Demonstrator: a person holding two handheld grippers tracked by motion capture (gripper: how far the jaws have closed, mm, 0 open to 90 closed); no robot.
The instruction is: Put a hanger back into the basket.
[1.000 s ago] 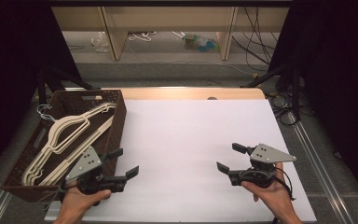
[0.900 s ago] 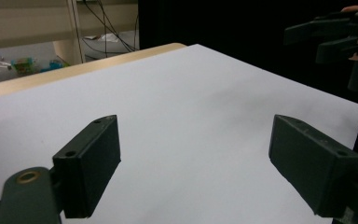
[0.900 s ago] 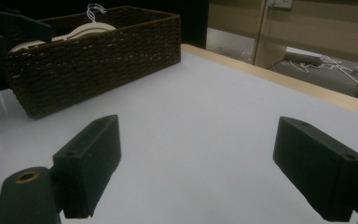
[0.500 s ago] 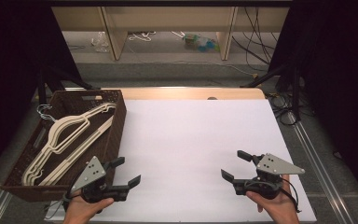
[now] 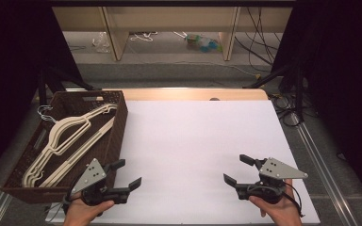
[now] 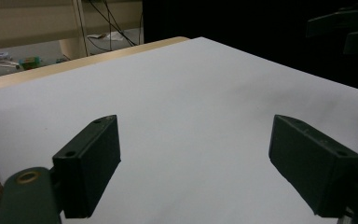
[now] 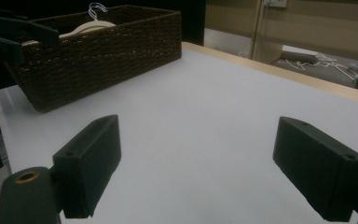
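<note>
Both tongs stand wide open over the white counter [image 5: 198, 141], gripping nothing. The cream hangers [image 5: 66, 141] lie in the wicker basket [image 5: 118, 127] just beside the left tongs [image 5: 125, 176] — on their outer side, seemingly untouched — and well apart from the right tongs [image 5: 235, 170].
</note>
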